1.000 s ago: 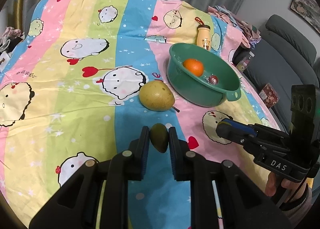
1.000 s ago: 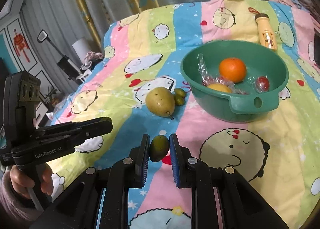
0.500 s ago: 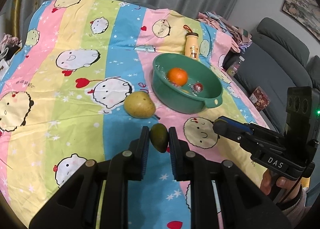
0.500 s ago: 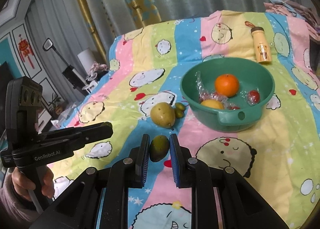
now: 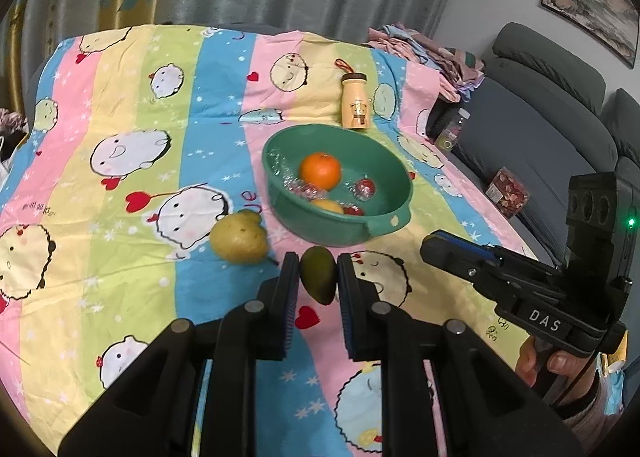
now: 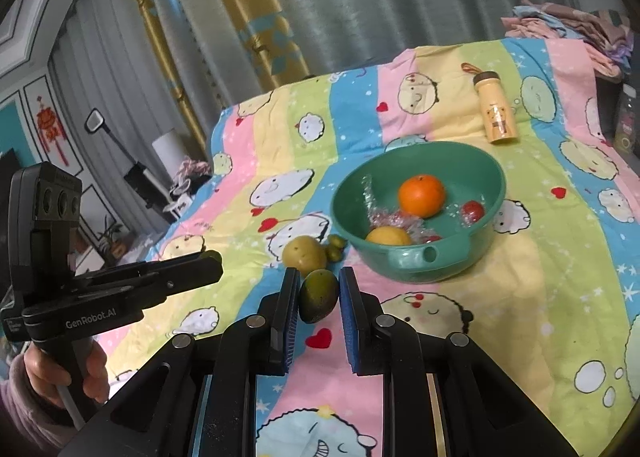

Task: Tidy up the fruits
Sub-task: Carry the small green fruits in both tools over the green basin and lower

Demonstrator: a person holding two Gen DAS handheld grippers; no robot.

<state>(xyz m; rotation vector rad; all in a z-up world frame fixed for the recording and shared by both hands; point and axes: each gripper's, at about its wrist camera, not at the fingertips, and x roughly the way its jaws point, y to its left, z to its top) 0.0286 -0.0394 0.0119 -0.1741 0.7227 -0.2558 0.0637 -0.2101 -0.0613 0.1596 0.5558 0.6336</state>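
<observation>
- Presently, each gripper carries one small green fruit above the striped bedspread (image 5: pixel 120 161); neither fruit touches the cloth.
- Left gripper (image 5: pixel 318 277): jaws drawn in and clamped on a dark green fruit (image 5: pixel 318 275), pads pressing both flanks. The fruit's long axis runs roughly along the fingers, its narrower end toward the camera.
- Right gripper (image 6: pixel 319 291): jaws likewise drawn in and clamped on a second green fruit (image 6: pixel 318 295), which sits rounder and more upright between the pads.
- Green bowl (image 5: pixel 396 173): lies ahead of both grippers on the far side, slightly right of the left gripper's line and right of the right gripper's line. Its handle tab faces the near side.
- Bowl contents: an orange (image 5: pixel 320 171), a yellow fruit (image 6: pixel 388 236), and small red pieces in clear wrap.
- Proximity, judged: in the left wrist view, the right gripper stands beside the bowl's near right. Both appear about equally placed; which is nearer cannot be told.
- Outstanding on the cloth: a yellow pear (image 5: pixel 239 238) just left of the bowl, with two small green fruits (image 6: pixel 336 247) touching it on the bowl side.
- Assessment: each carried fruit needs to travel forward over the near rim before release; the pear stands close to the left gripper's path.
</observation>
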